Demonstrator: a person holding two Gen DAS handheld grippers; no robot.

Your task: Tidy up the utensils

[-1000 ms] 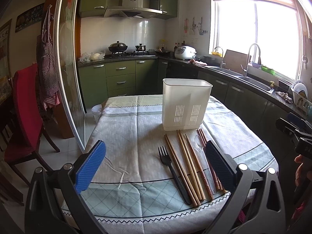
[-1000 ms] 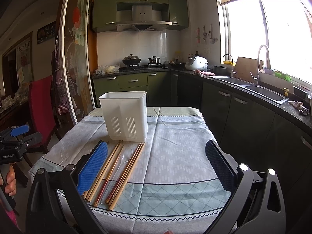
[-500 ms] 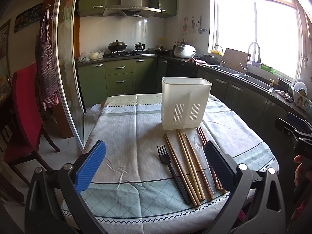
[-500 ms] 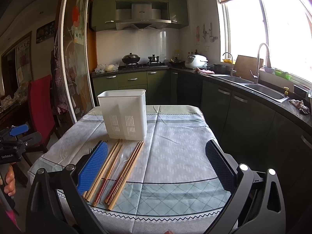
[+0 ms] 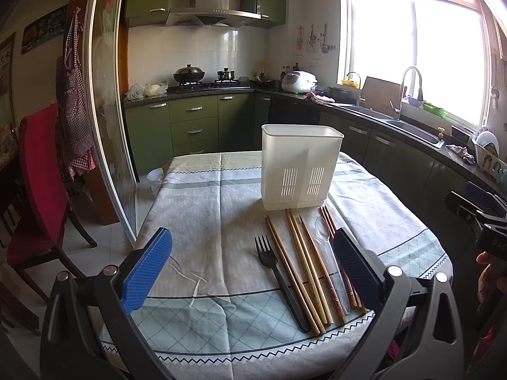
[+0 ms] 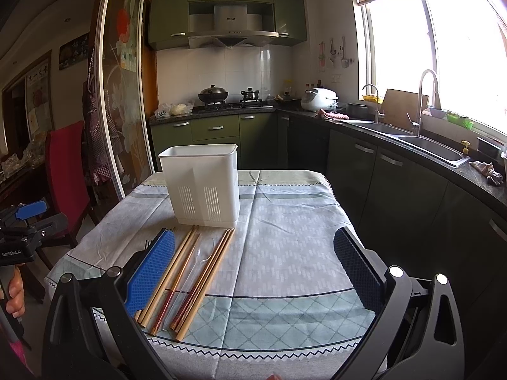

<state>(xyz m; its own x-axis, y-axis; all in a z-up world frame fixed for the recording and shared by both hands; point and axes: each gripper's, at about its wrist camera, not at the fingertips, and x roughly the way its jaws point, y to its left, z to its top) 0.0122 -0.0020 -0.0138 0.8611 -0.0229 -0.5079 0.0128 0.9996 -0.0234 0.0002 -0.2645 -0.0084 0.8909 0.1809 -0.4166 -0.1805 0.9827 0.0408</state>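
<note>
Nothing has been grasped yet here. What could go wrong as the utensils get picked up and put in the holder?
1. The chopsticks lie tightly side by side with the clear spoon among them, so a pinch may catch several or miss the spoon.
2. The white holder looks light and stands free on the wrinkled tablecloth; a bump might tip it.

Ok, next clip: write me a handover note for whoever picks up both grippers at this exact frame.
Left gripper: open, empty, hovering over the near table edge.
Right gripper: open, empty, also hovering at the near edge.
White slotted plastic utensil holder: upright mid-table on the pale green patterned tablecloth; whether anything is inside cannot be seen.
Lying flat in a row in front of it: black plastic fork, light wooden chopsticks, clear plastic spoon, dark reddish chopsticks.
Done: nothing visibly sorted yet.
Left: every utensil on the cloth still needs to go into the holder.
</note>
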